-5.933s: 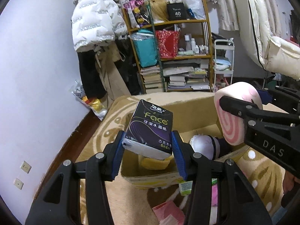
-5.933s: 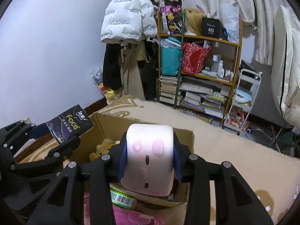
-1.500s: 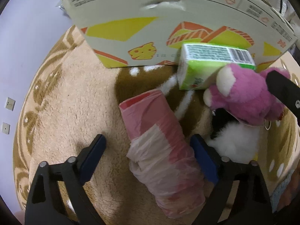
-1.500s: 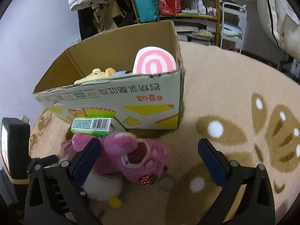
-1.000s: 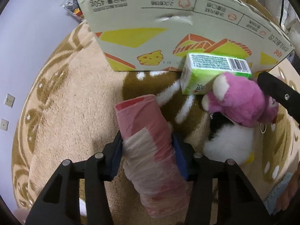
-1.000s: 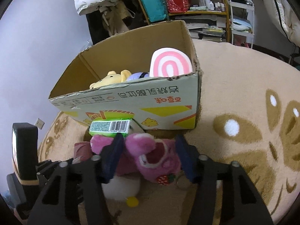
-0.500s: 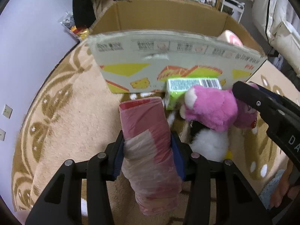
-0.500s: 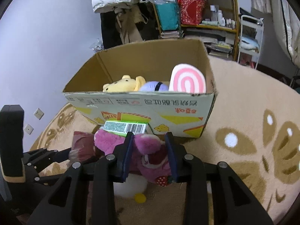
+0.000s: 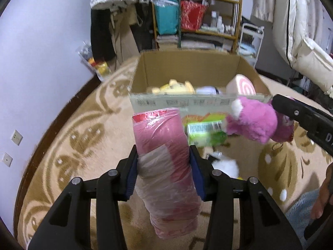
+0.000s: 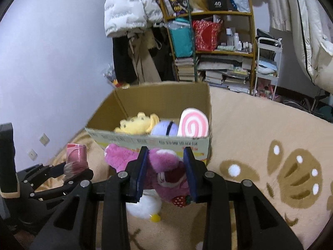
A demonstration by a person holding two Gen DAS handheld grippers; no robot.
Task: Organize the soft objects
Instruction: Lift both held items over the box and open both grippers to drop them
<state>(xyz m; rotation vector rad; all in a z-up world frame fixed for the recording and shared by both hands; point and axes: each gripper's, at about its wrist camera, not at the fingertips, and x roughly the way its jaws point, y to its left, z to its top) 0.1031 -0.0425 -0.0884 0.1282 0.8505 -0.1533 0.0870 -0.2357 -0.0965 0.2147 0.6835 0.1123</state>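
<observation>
My left gripper [image 9: 164, 162] is shut on a pink roll wrapped in clear plastic [image 9: 164, 158], held above the carpet in front of the cardboard box [image 9: 187, 70]. My right gripper [image 10: 165, 162] is shut on a pink plush bear [image 10: 164, 170], lifted just before the box's near wall [image 10: 166, 143]. The bear also shows at the right of the left wrist view [image 9: 256, 123]. Inside the box lie a yellow plush [image 10: 137, 125], a lavender plush [image 10: 164, 128] and a pink swirl cushion [image 10: 193, 126]. A green tissue pack [image 9: 206, 131] and a white plush [image 10: 143, 206] lie on the carpet.
The beige patterned carpet [image 10: 270, 145] spreads to the right of the box. A purple wall [image 9: 41, 62] is at the left. A cluttered shelf [image 10: 214, 41] and hanging coats [image 10: 129, 12] stand behind the box. A person's foot [image 9: 324, 195] is at the right edge.
Both grippers closed on their objects and rose: the left lifted the pink roll, the right lifted the pink bear off the carpet up to the box's front wall.
</observation>
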